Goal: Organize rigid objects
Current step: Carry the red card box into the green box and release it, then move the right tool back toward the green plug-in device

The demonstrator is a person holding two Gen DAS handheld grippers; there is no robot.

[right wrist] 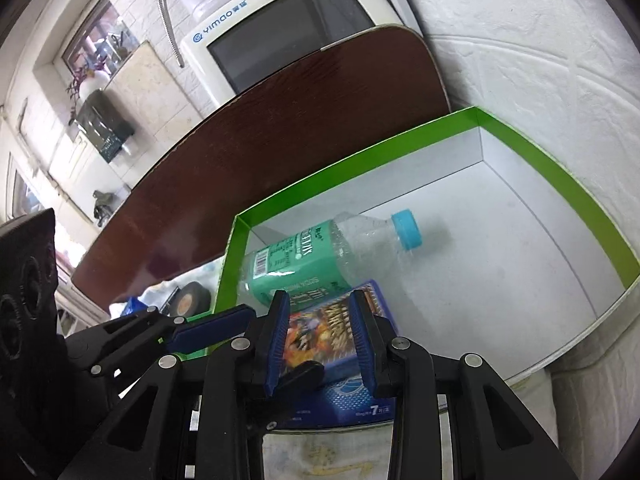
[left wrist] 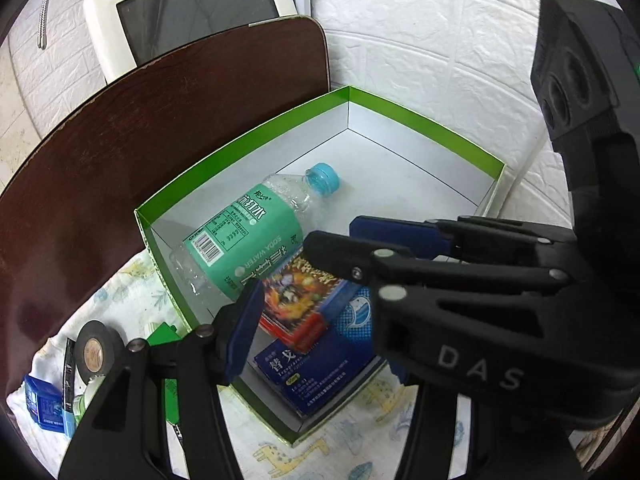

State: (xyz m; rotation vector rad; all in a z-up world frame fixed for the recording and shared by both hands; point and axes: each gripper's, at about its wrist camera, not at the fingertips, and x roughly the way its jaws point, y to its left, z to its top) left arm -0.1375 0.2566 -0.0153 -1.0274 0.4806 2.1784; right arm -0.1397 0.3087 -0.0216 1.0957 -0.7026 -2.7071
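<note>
Right tongs [right wrist: 320, 328]: I see them pinching the card pack [right wrist: 320, 336] over the green box [right wrist: 560, 184].
Left tongs [left wrist: 280, 292]: spread, holding nothing.

Left gripper [left wrist: 304, 304] fingers apart, angled down; right gripper [right wrist: 322, 336] fingers narrow, possibly gripping.

An open box [left wrist: 424, 128] sits on my cloth-covered desk [left wrist: 360, 440] against the wall [left wrist: 440, 40]. Inside, a bottle [left wrist: 248, 236] lies on its side along the left wall; a card pack [left wrist: 296, 304] rests on a flat carton [left wrist: 320, 372] just before it. Left of the box lies a tape roll [left wrist: 96, 350].
</note>
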